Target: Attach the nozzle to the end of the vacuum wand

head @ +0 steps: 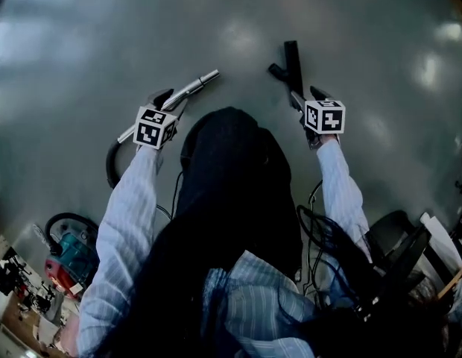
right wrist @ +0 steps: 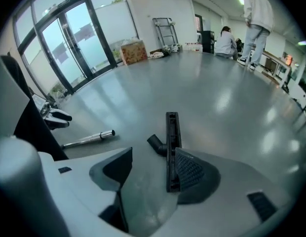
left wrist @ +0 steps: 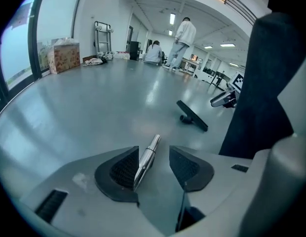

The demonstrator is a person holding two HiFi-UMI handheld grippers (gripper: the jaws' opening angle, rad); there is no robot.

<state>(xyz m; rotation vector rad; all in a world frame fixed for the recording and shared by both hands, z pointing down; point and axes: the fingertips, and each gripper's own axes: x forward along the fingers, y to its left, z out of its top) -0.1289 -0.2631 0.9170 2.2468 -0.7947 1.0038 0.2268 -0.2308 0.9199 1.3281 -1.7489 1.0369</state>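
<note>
A silver vacuum wand (head: pixel 192 87) lies on the grey floor, its free end pointing up and right. My left gripper (head: pixel 171 101) is down over its lower part. In the left gripper view the wand (left wrist: pixel 147 157) lies between the open jaws (left wrist: pixel 154 150), close to the left pad (left wrist: pixel 124 170). A black floor nozzle (head: pixel 292 63) lies to the right, with its short neck facing left. My right gripper (head: pixel 305 95) sits at its near end. In the right gripper view the nozzle (right wrist: pixel 172 132) runs alongside the right pad (right wrist: pixel 190 171) of the open jaws (right wrist: pixel 154 154).
A dark hose (head: pixel 110 161) curves from the wand back to a red and teal vacuum body (head: pixel 67 256) at lower left. Cables (head: pixel 324 237) hang at my right side. Far off are people (left wrist: pixel 182 36), a cardboard box (left wrist: pixel 64 56) and glass doors (right wrist: pixel 69 43).
</note>
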